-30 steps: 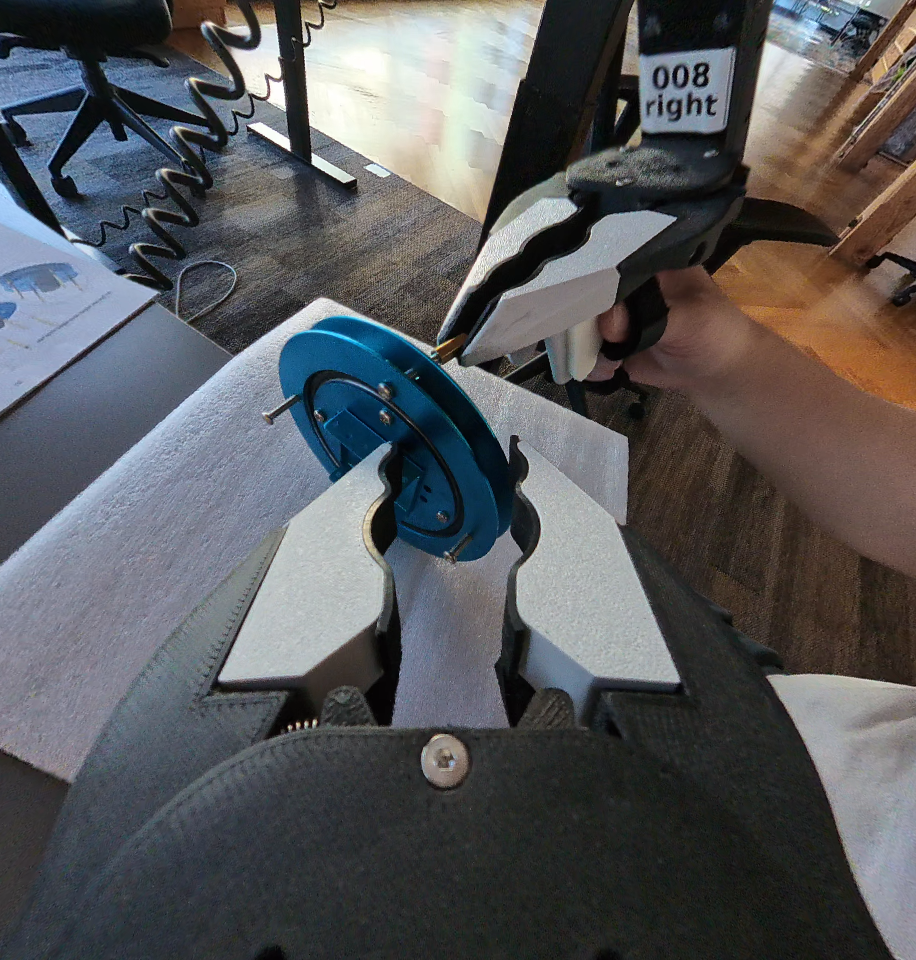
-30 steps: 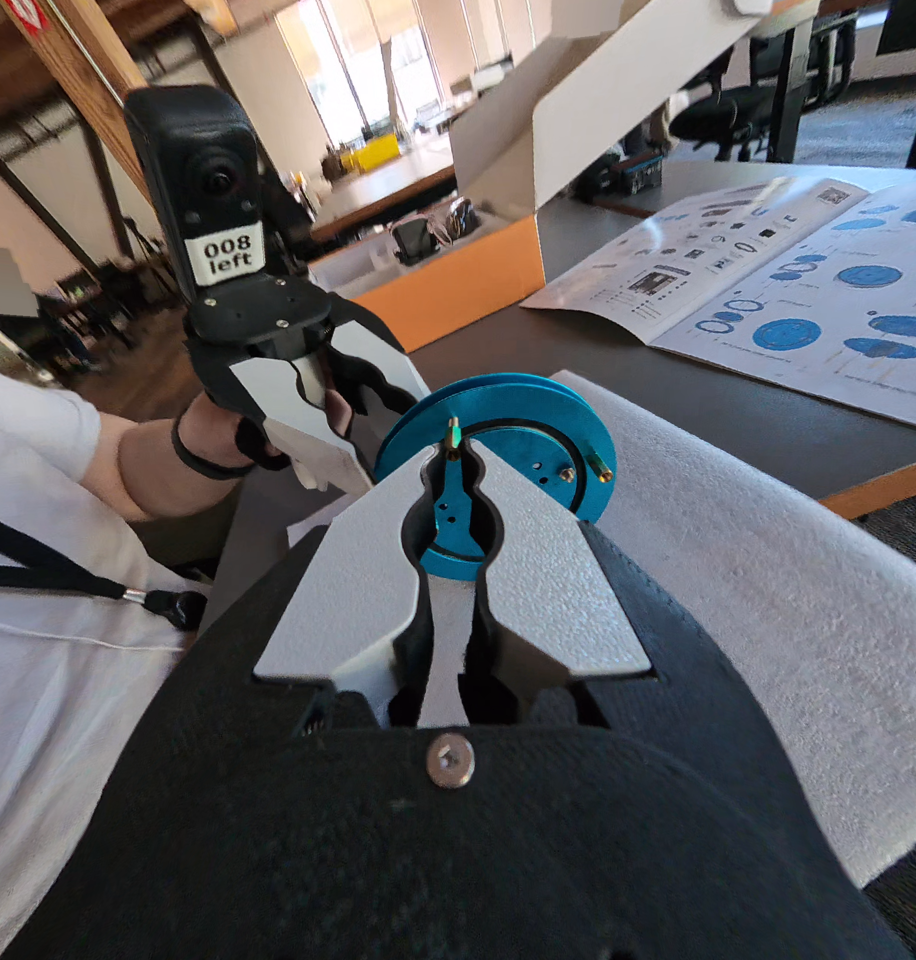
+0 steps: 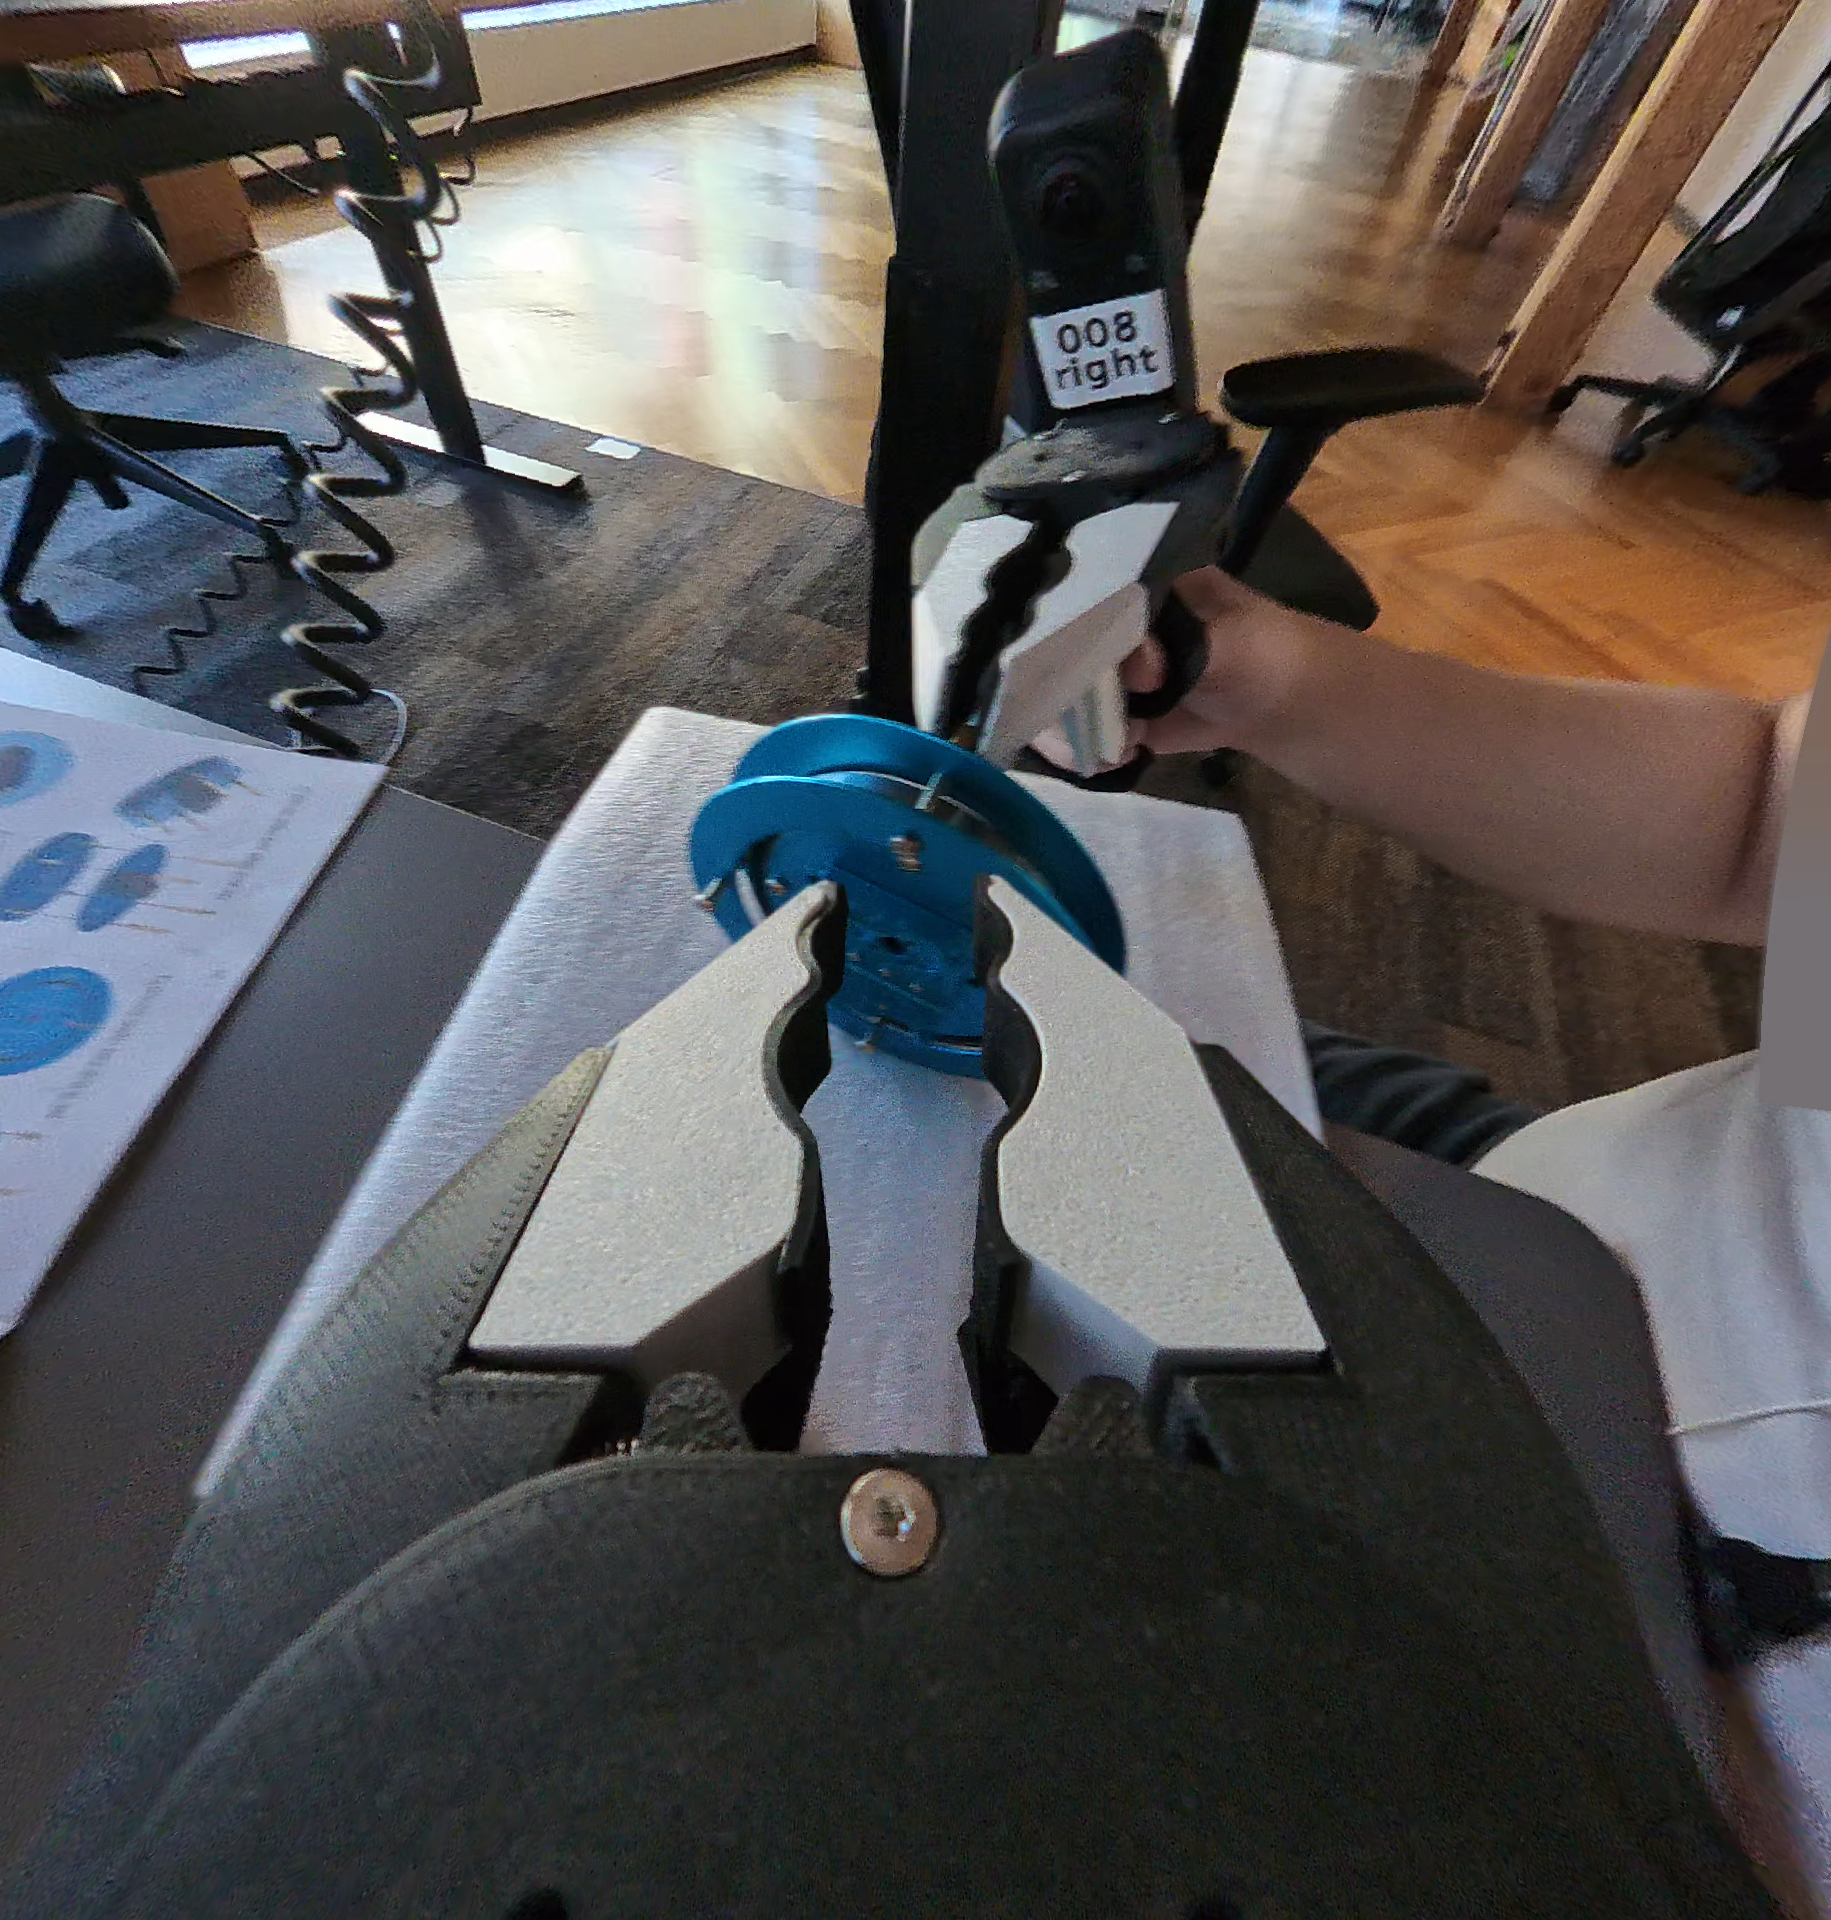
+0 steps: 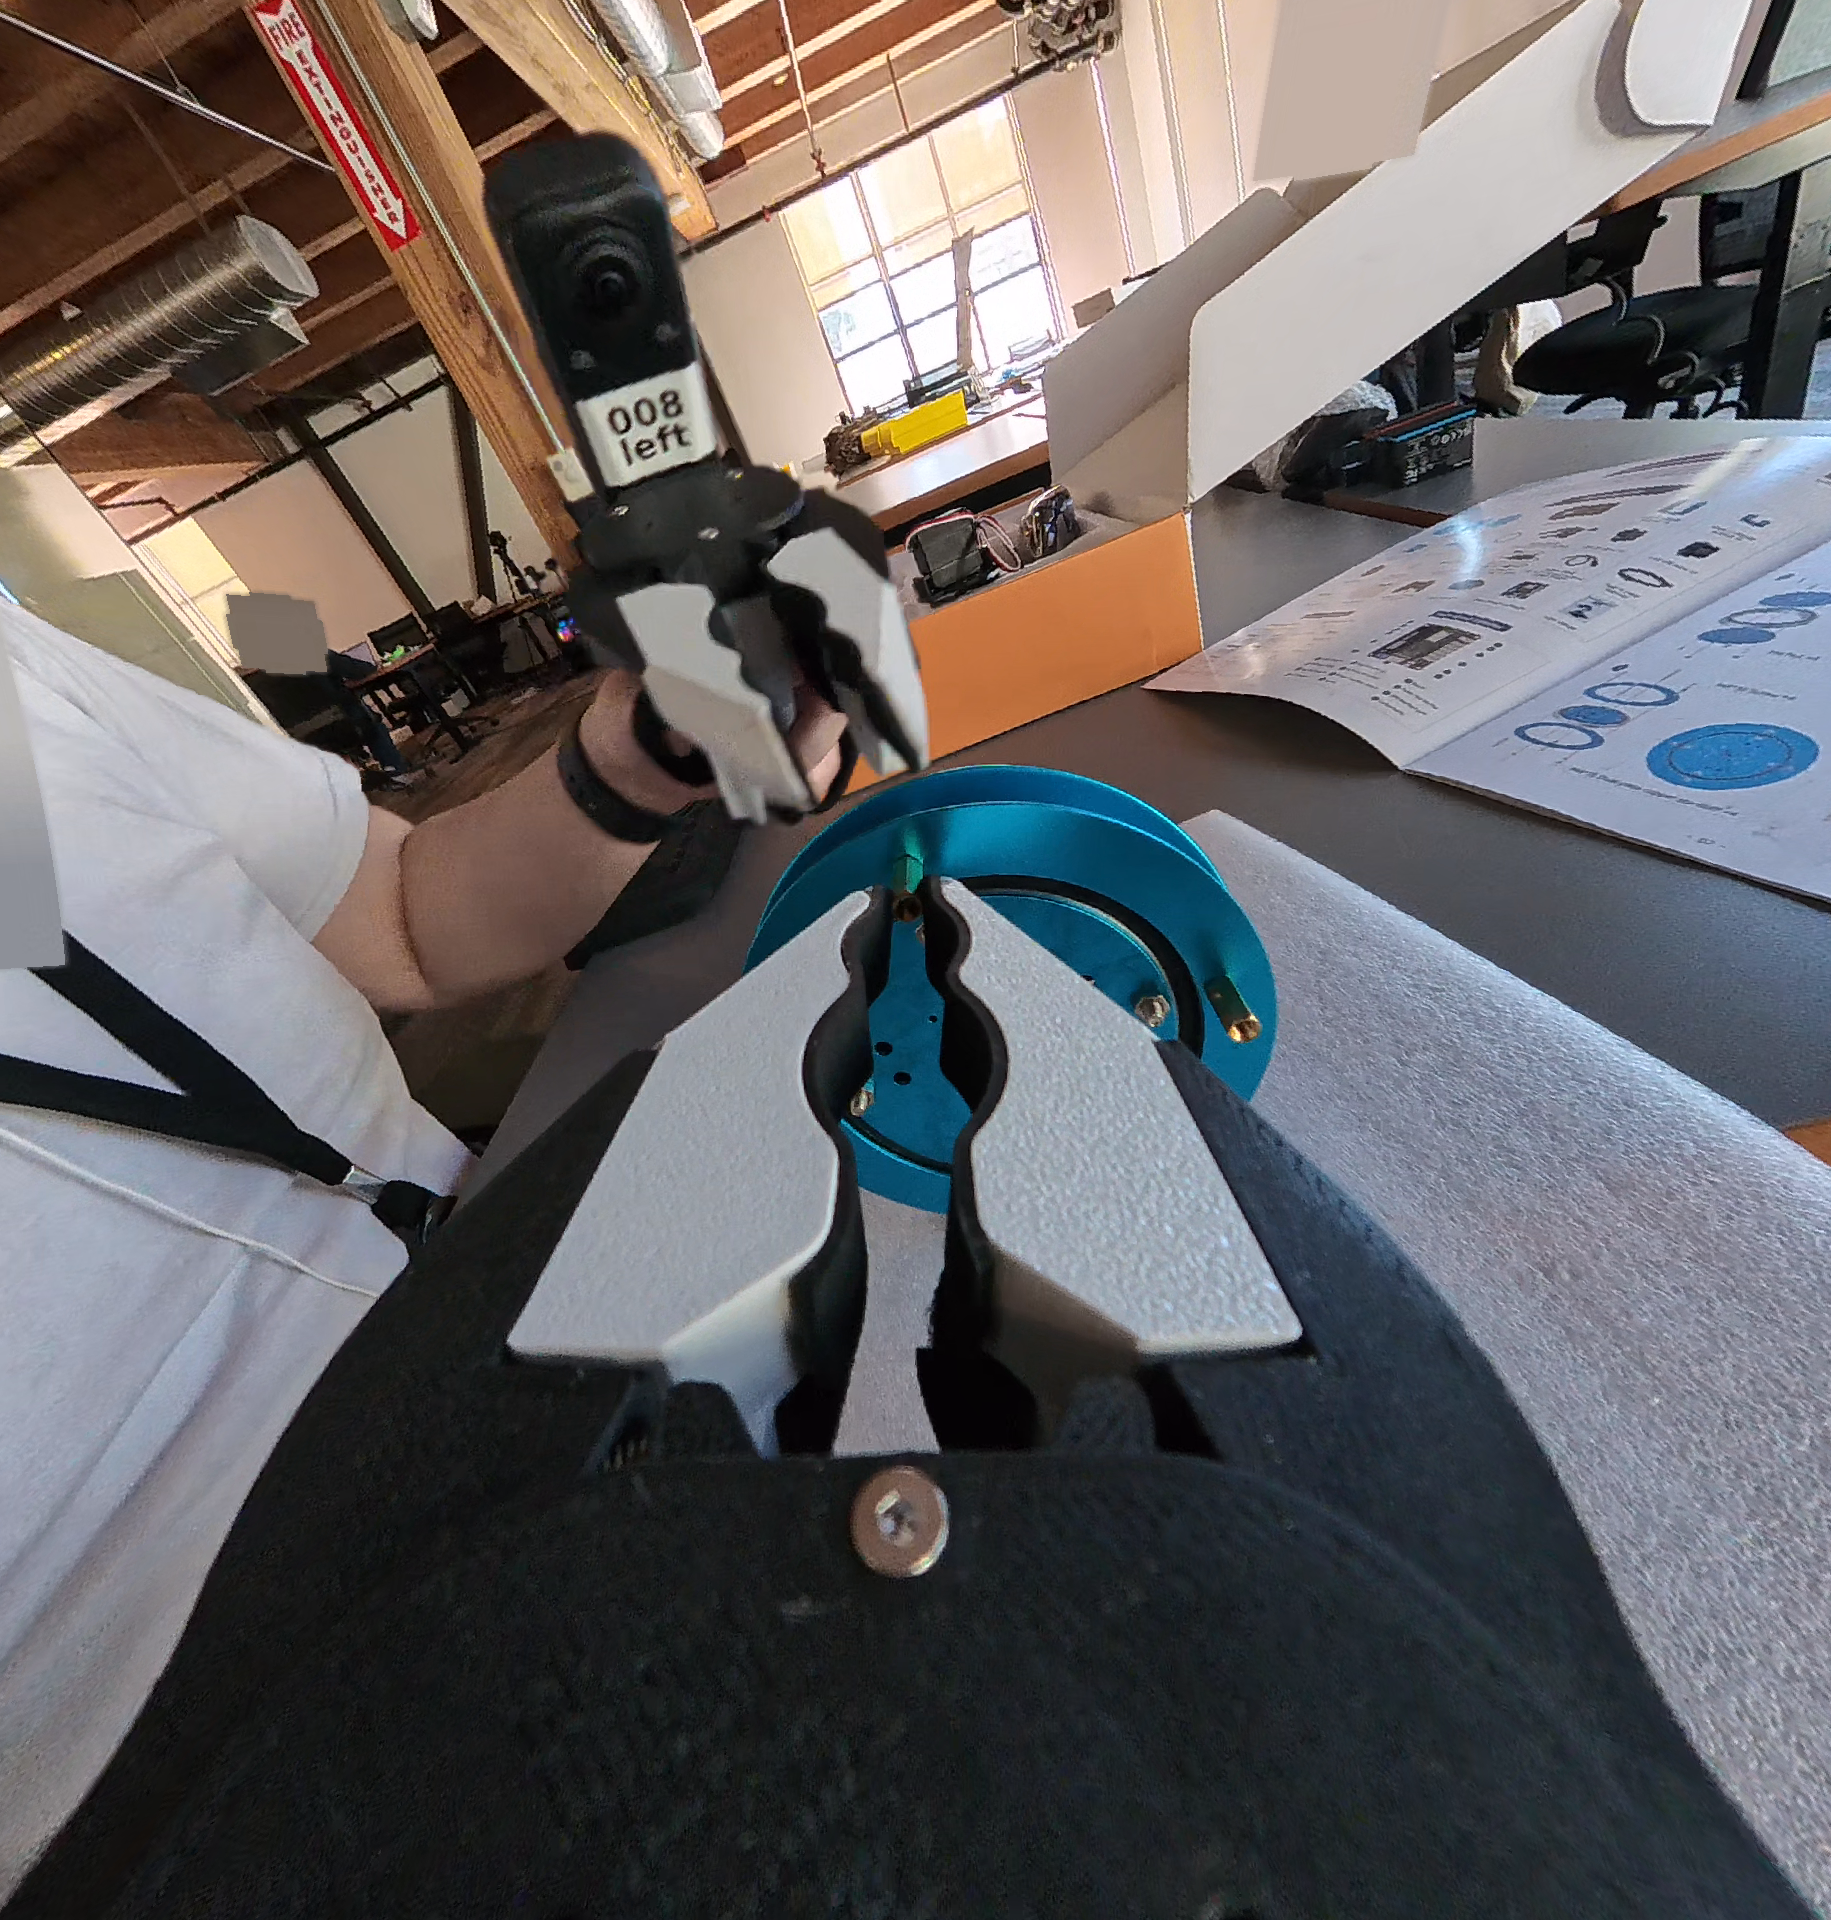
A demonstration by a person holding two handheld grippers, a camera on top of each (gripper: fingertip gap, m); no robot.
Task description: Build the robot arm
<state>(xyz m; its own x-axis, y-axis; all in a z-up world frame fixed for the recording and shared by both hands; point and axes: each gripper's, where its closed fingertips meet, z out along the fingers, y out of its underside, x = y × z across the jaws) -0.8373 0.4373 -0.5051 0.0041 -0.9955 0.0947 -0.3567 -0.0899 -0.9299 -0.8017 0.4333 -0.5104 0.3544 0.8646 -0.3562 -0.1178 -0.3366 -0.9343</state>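
The right tongs (image 4: 916, 899) pinch a brass standoff (image 4: 904, 871) on the upper rim of the blue wheel assembly (image 4: 1077, 831), which stands on edge on white foam (image 4: 1513, 1299). The left tongs (image 3: 906, 914) gape empty, jaws apart, just short of the wheel's opposite face. An instruction sheet (image 4: 1617, 675) lies on the worktop (image 4: 1410, 894) beyond.

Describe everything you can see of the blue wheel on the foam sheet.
The blue wheel looks like anodised metal: two round flanges with a groove between, a black ring and blue hub plate on each face, small screws, and brass standoffs sticking out. It stands tilted on edge on the white foam sheet. The right tongs are shut on one standoff near the top. The left tongs are open, either side of the opposite face; contact is unclear.
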